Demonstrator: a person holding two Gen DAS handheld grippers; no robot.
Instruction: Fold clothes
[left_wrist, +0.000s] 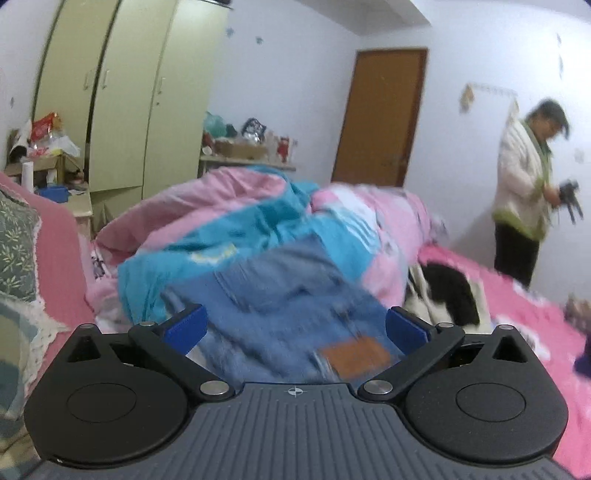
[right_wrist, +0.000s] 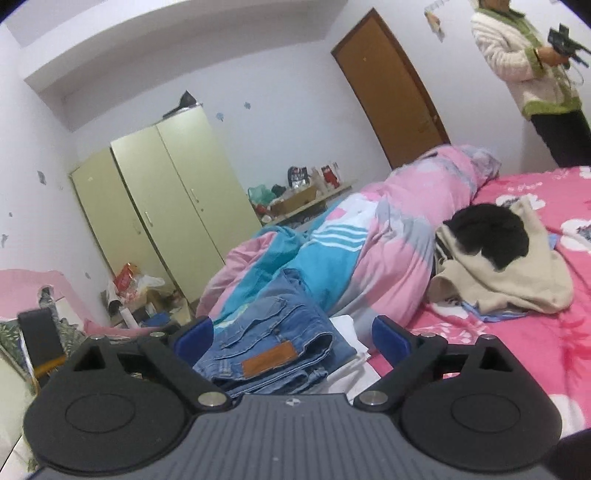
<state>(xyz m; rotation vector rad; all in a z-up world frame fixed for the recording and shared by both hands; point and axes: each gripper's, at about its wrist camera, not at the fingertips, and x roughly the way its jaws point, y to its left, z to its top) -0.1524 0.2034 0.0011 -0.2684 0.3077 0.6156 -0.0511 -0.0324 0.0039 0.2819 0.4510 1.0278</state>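
Your left gripper (left_wrist: 295, 328) and right gripper (right_wrist: 291, 338) both stand spread wide, pads touching nothing. The folded jeans (right_wrist: 269, 343) lie between and just ahead of each pair of fingers, on the pink bed (right_wrist: 517, 332), backed against the heaped pink-and-blue quilt (right_wrist: 332, 251). To the right, a beige and black garment (right_wrist: 495, 258) sits near the quilt's edge; bare sheet opens beyond it. A person (left_wrist: 524, 192) stands past the bed's far side.

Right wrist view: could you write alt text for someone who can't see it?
Folded blue jeans lie on a bed, framed by the open right tool, which grips nothing. Behind them is a heaped pink and blue duvet, with a beige and black garment on the pink sheet.
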